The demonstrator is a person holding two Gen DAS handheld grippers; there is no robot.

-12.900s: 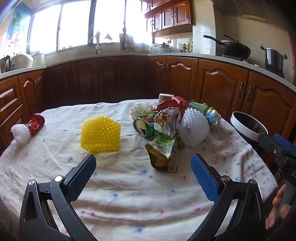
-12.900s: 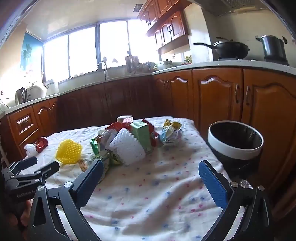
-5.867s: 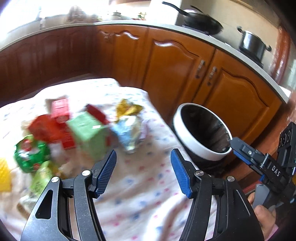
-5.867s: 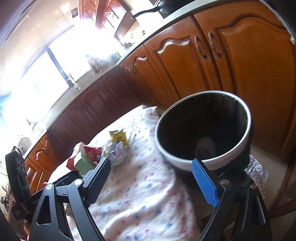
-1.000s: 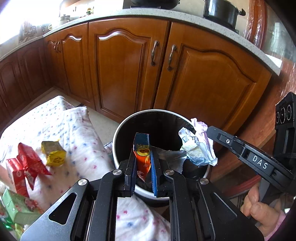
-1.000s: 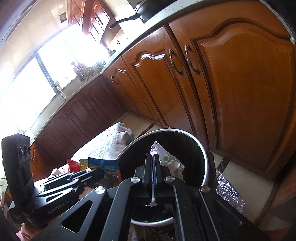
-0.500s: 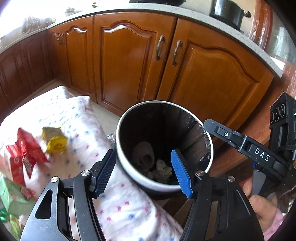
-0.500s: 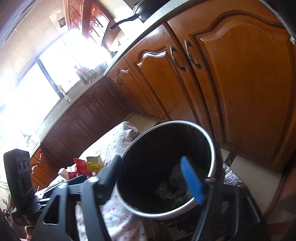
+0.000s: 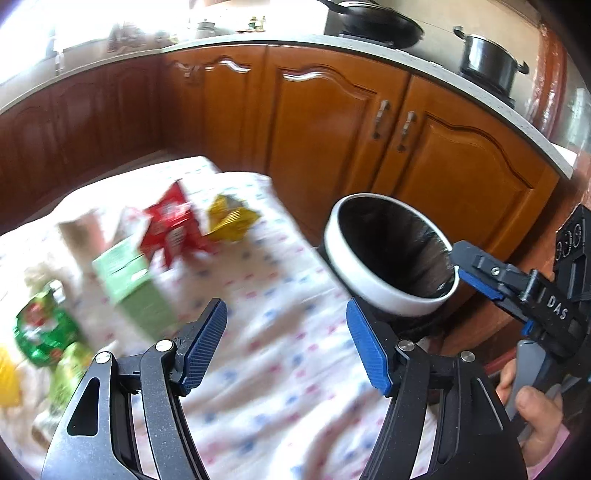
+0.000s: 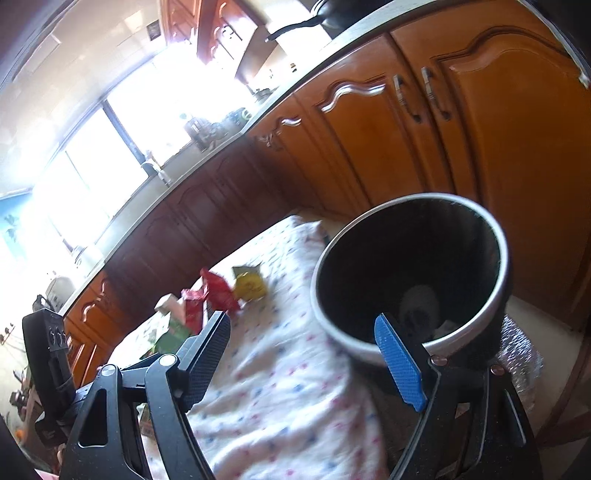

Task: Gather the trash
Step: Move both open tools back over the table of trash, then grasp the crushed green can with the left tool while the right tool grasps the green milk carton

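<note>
Spreading wider with nothing between their jaws, the left gripper (image 9: 286, 345) and right gripper (image 10: 308, 363) hang over the flowered tablecloth (image 9: 280, 369) beside the white-rimmed bin (image 10: 408, 273), where at least two pieces, a pale netted wad (image 10: 419, 306) among them, already lie. Collection looks partly done. On the cloth I count one green carton (image 9: 129, 284), one red packet (image 9: 171, 227), one yellow wrapper (image 9: 229, 219) and one green-and-red wrapper (image 9: 44, 330); blur at the left edge may hide more. Beyond, one pan (image 9: 373, 22) and one pot (image 9: 487, 59) sit on the counter.
</note>
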